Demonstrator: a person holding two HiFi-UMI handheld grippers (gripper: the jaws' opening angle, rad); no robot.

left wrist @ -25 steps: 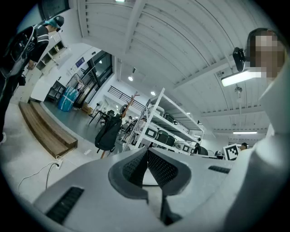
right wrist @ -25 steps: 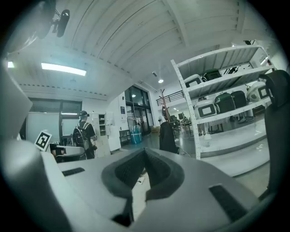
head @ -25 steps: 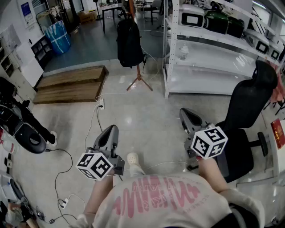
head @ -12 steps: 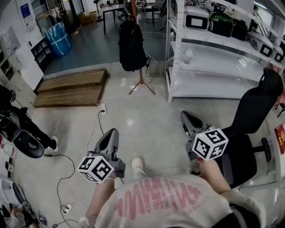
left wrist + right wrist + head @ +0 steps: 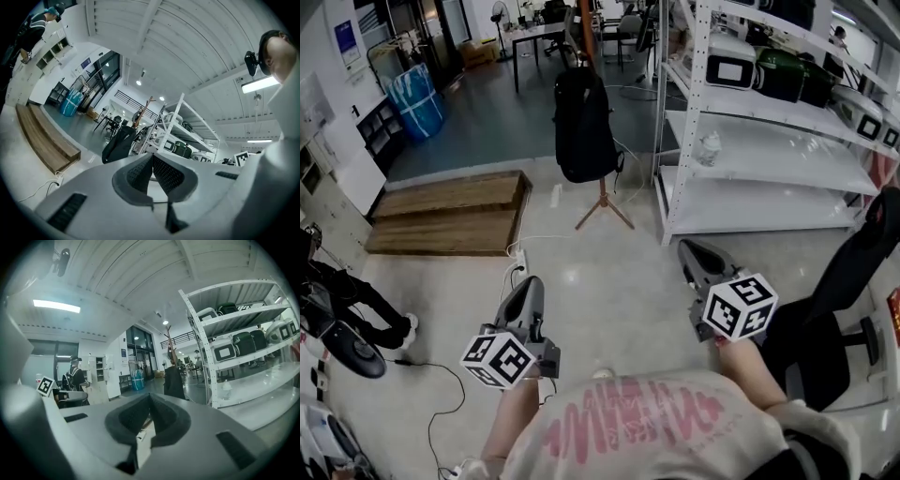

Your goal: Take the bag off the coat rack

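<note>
Far left I've got a blue barrel (image 5: 417,97) and a low wooden platform (image 5: 450,208) on the floor. A white cable (image 5: 501,255) trails back from beside the platform towards me. My left gripper (image 5: 529,285) is held out level in front of me, jaws pressed together with nothing between them. Straight ahead, the black bag (image 5: 586,127) hangs on the coat rack (image 5: 603,199), well apart from both grippers and lined up between them. The lane to it runs between the platform and the shelving. My right gripper (image 5: 692,253) points forward as well, jaws closed and empty. In its own view the bag sits far off, just above the jaw tips. The white shelving unit (image 5: 741,202) stands close on the rack's right. A black office chair (image 5: 839,314) sits by my right arm.
</note>
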